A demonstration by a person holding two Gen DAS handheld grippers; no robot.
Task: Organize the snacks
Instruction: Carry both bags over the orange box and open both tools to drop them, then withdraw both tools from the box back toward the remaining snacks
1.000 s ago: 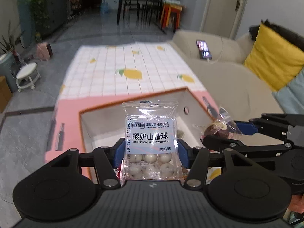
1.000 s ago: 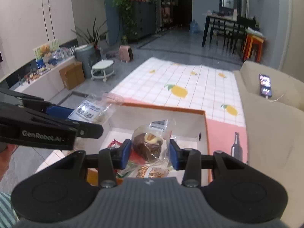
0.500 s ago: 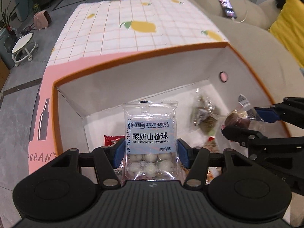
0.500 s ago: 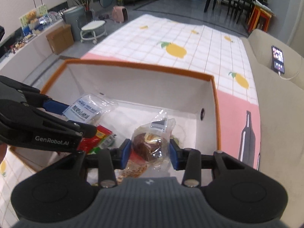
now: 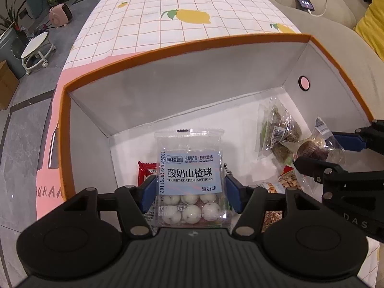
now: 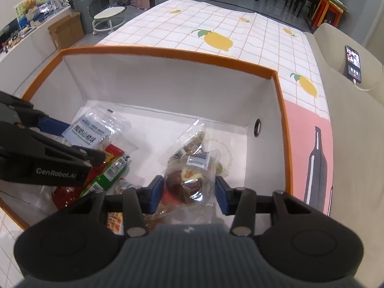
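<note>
My left fingers are spreading off the hawthorn-ball packet and my right fingers off the wrapped chocolate cake, both low inside the orange-rimmed box. I should open fully before lifting straight up, so neither wrapper snags and follows me out.

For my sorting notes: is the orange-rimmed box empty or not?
Not empty. Several wrapped snacks lie on the floor of the box.

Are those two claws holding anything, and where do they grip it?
Both are letting go, jaws opening. The left gripper has a clear packet of white yogurt-coated hawthorn balls between its pads at the sides; the right gripper likewise flanks a clear-wrapped chocolate cake.
</note>
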